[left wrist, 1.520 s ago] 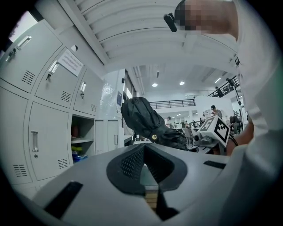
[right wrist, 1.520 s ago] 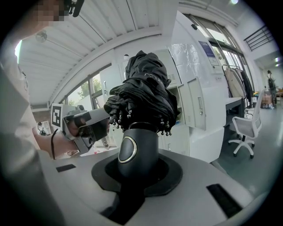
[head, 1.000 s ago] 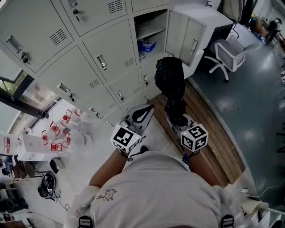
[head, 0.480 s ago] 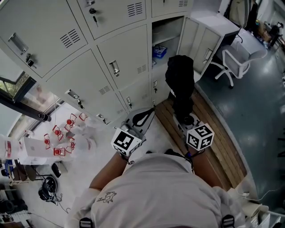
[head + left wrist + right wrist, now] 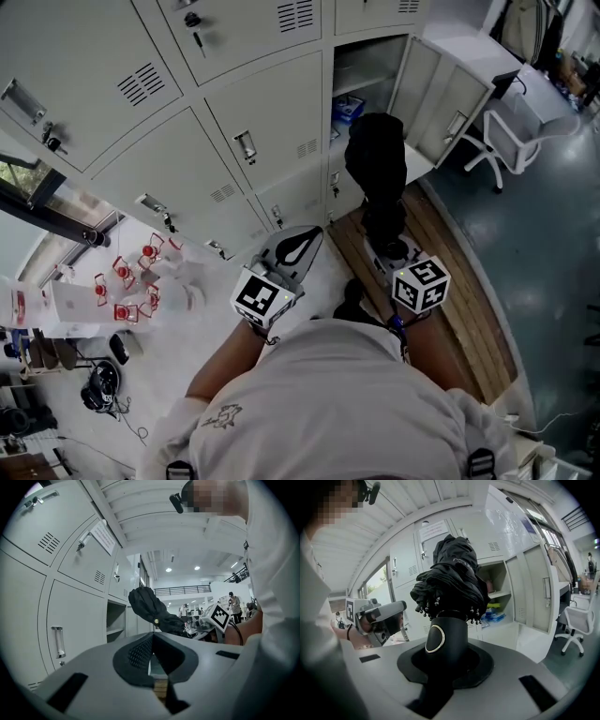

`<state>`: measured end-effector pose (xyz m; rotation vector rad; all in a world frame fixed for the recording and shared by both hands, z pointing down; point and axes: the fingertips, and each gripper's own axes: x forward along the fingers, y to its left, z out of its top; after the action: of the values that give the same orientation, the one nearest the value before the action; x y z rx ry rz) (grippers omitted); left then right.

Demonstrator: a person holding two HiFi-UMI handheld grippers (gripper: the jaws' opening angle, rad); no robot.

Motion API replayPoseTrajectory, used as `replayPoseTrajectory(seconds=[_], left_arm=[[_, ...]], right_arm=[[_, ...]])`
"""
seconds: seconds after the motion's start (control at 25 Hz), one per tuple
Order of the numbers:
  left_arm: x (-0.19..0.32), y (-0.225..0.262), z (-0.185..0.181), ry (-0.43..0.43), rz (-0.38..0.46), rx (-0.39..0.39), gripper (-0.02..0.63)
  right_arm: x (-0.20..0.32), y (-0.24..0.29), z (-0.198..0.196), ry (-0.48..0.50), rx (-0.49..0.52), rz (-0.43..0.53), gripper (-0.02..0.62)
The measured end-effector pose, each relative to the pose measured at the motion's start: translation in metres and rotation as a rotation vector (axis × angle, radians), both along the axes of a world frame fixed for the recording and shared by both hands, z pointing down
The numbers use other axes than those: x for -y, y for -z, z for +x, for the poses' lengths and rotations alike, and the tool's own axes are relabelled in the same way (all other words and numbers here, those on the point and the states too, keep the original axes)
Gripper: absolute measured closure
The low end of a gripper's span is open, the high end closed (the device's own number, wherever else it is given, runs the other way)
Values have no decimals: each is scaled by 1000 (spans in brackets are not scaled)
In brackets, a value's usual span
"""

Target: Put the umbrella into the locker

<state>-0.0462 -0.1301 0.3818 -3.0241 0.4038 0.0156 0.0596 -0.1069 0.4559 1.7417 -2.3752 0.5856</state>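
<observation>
A folded black umbrella (image 5: 377, 173) stands upright in my right gripper (image 5: 389, 246), which is shut on its thick black handle (image 5: 440, 639); the bunched canopy (image 5: 452, 581) rises above the jaws. Just beyond it is the open locker (image 5: 361, 75), its door (image 5: 441, 98) swung out to the right. The right gripper view shows that locker's shelf (image 5: 499, 594) behind the umbrella. My left gripper (image 5: 307, 236) is beside the right one, shut and holding nothing. From the left gripper (image 5: 152, 641) view, the umbrella (image 5: 150, 606) is ahead to the right and the open locker (image 5: 115, 620) to the left.
A blue packet (image 5: 345, 110) lies on the open locker's lower shelf. Closed grey lockers (image 5: 234, 122) fill the wall to the left. A wooden strip of floor (image 5: 455, 281) runs under my right side, with a white office chair (image 5: 497, 141) beyond it. Red-and-white objects (image 5: 131, 281) sit at the left.
Both grippers and the umbrella have moved closer to the bank of lockers; the open locker now sits just beyond the umbrella's top. The grip on the handle is unchanged.
</observation>
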Motion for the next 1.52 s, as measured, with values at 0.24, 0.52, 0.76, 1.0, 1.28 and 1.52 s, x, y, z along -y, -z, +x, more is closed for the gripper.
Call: replayPoseTrajectory(seconds=[0.24, 0.52, 0.76, 1.0, 1.28, 1.52], left_arm=[[38, -2, 33, 59, -25, 6, 595], [78, 8, 98, 102, -66, 23, 595], [109, 5, 153, 133, -9, 23, 595], [137, -14, 179, 171, -4, 31, 595], [168, -31, 187, 198, -17, 38, 595], [180, -26, 193, 206, -97, 47, 595]], right_arm=[[36, -4, 45, 21, -14, -9, 499], [73, -24, 121, 31, -38, -43, 499], [94, -39, 170, 79, -5, -85, 499], [112, -71, 190, 133, -19, -167, 497], [140, -99, 201, 170, -32, -246, 495], [157, -124, 204, 202, -58, -318, 494]])
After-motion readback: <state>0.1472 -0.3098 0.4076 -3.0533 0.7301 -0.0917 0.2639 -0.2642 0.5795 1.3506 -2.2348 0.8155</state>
